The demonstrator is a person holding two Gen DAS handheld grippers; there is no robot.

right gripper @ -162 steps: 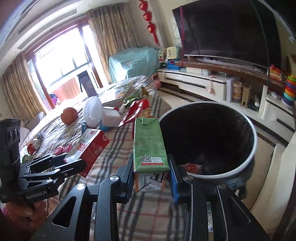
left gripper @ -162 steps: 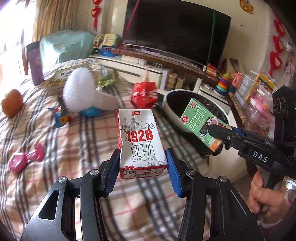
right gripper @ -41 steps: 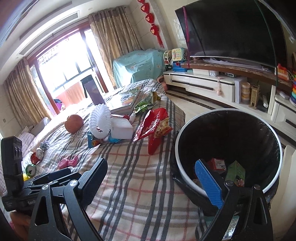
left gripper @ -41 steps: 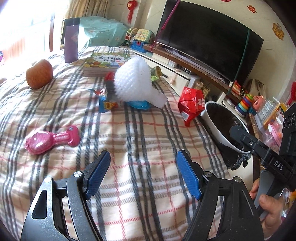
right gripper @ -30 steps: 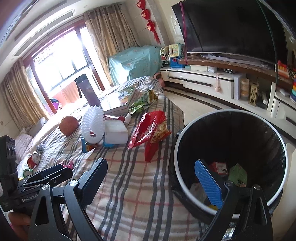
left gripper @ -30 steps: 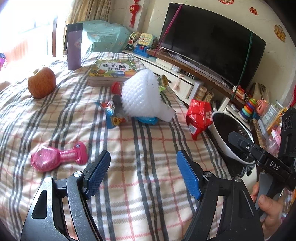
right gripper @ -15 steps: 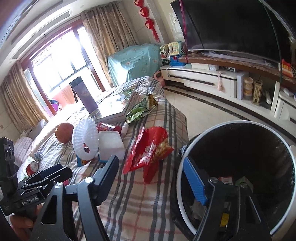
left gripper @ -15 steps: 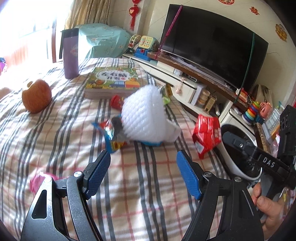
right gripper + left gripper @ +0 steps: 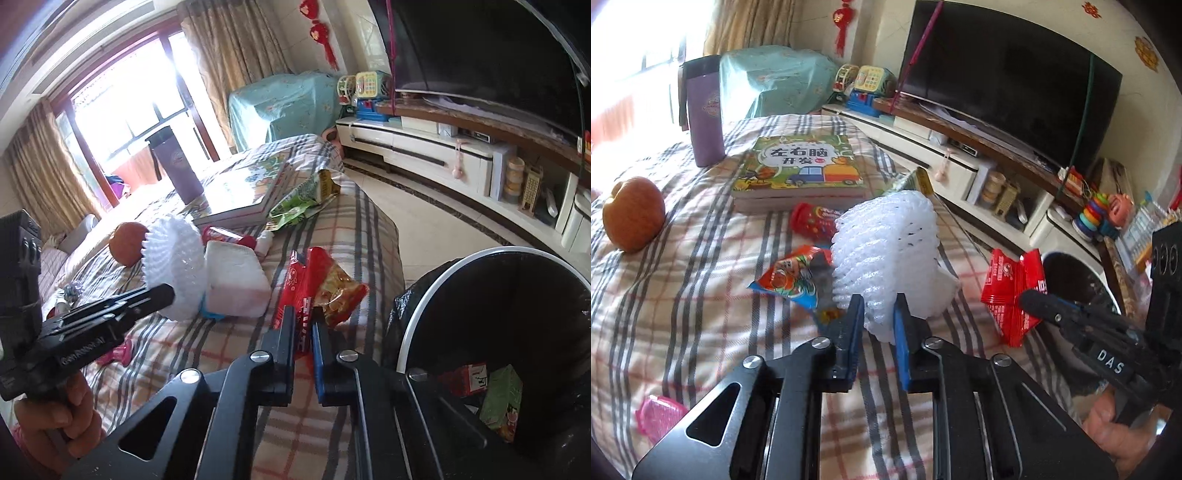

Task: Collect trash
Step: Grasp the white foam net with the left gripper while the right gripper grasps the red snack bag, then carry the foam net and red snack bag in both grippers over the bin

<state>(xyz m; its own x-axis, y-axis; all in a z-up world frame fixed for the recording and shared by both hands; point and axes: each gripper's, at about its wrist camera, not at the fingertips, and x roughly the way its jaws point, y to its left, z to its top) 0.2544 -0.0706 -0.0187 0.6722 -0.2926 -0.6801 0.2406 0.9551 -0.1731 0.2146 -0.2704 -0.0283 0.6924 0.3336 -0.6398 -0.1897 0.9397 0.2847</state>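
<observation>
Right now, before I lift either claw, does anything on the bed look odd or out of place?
Mostly expected litter. The left claw is closing on the white foam fruit net, the right claw on the red snack wrapper. One oddity: the brown apple and the green children's book lie among the trash, though they hardly look like rubbish.

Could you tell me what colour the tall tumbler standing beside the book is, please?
Purple, with a dark lid; the tumbler shows best in the left wrist view.

A children's book (image 9: pixel 799 173) lies on a plaid bedspread (image 9: pixel 713 295) beside a purple tumbler (image 9: pixel 703 114) and an apple (image 9: pixel 633 214), while a dark television (image 9: pixel 1008 74) stands above a white media console (image 9: pixel 424 147).
</observation>
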